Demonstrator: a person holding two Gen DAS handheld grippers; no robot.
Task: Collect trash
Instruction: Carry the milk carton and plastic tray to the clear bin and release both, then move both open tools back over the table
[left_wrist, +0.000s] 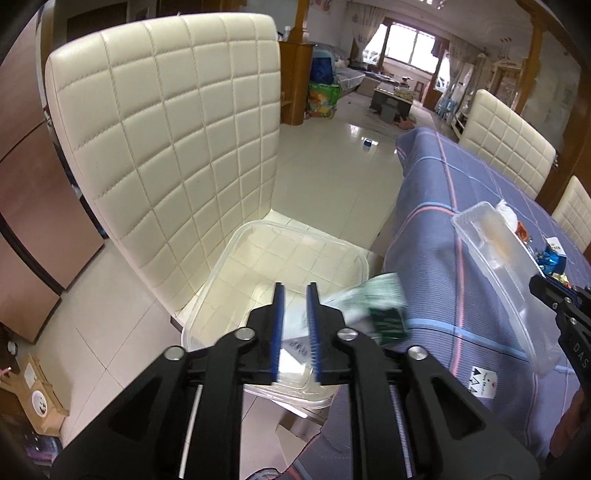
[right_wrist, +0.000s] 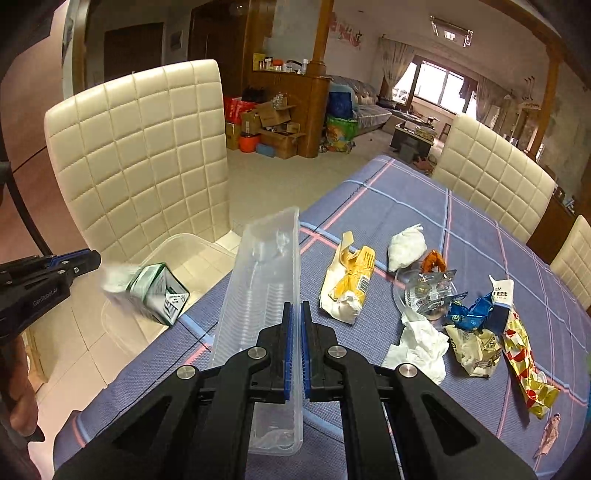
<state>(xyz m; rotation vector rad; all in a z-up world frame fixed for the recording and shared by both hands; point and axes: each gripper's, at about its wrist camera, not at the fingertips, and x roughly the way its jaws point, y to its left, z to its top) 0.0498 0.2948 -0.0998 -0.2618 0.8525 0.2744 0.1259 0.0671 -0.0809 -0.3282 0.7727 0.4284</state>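
Observation:
My left gripper (left_wrist: 296, 291) hangs open over a clear plastic bin (left_wrist: 236, 243) that sits on a cream chair seat. Nothing is between its blue pads. A green and white carton (left_wrist: 384, 314) is blurred just right of the fingers, clear of them, above the bin's right side. The right wrist view shows that carton (right_wrist: 159, 291) in the air beside the left gripper (right_wrist: 86, 260) over the bin (right_wrist: 177, 240). My right gripper (right_wrist: 296, 314) is shut on the wall of a long clear tray (right_wrist: 258, 295), held tilted over the table's edge.
On the blue checked tablecloth (right_wrist: 388, 195) lie a yellow wrapper (right_wrist: 347, 291), a white wad (right_wrist: 406, 247), crumpled tissue (right_wrist: 421, 343), a blue wrapper (right_wrist: 472, 310), a red-yellow wrapper (right_wrist: 528, 369) and a clear dish (right_wrist: 428, 295). A quilted chair back (left_wrist: 166, 147) rises behind the bin.

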